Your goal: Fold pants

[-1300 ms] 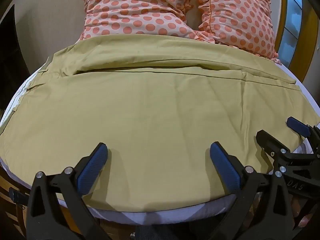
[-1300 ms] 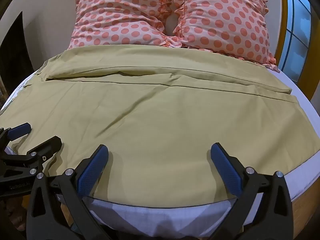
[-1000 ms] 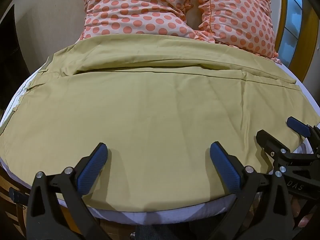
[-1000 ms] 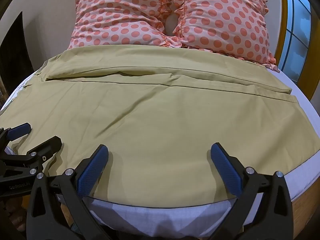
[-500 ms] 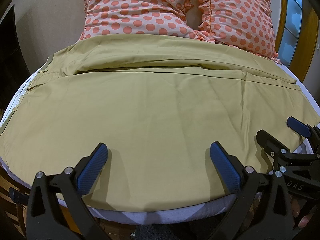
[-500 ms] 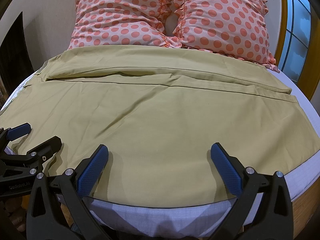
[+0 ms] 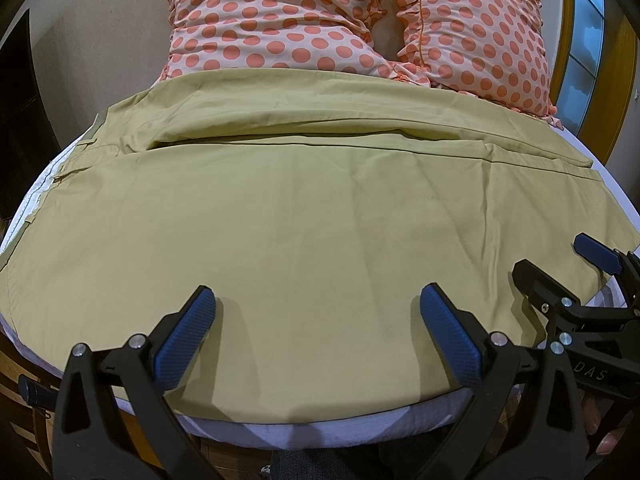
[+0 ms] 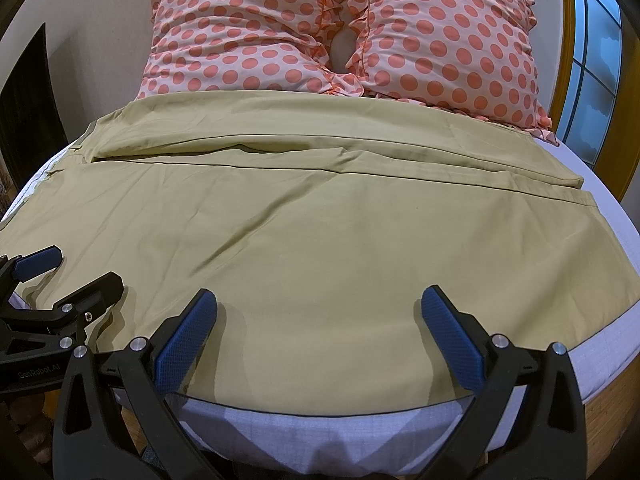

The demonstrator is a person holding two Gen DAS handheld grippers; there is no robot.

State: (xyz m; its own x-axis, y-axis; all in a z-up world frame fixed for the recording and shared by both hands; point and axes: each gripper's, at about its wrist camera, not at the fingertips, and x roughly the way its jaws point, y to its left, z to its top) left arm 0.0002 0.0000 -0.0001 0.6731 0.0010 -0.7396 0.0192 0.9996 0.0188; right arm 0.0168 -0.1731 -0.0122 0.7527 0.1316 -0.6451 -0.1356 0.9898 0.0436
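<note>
Olive-tan pants lie spread flat across the bed, waistband at the left, leg hems at the right; they also show in the right wrist view. One leg lies nearer me, the other behind it by the pillows. My left gripper is open and empty, hovering over the near edge of the pants. My right gripper is open and empty over the same near edge, further right. Each gripper shows in the other's view: the right one and the left one, both open.
Two pink pillows with orange dots lean at the head of the bed. The white sheet shows along the near bed edge, with a wooden bed frame below. A window is at the right, a wall behind.
</note>
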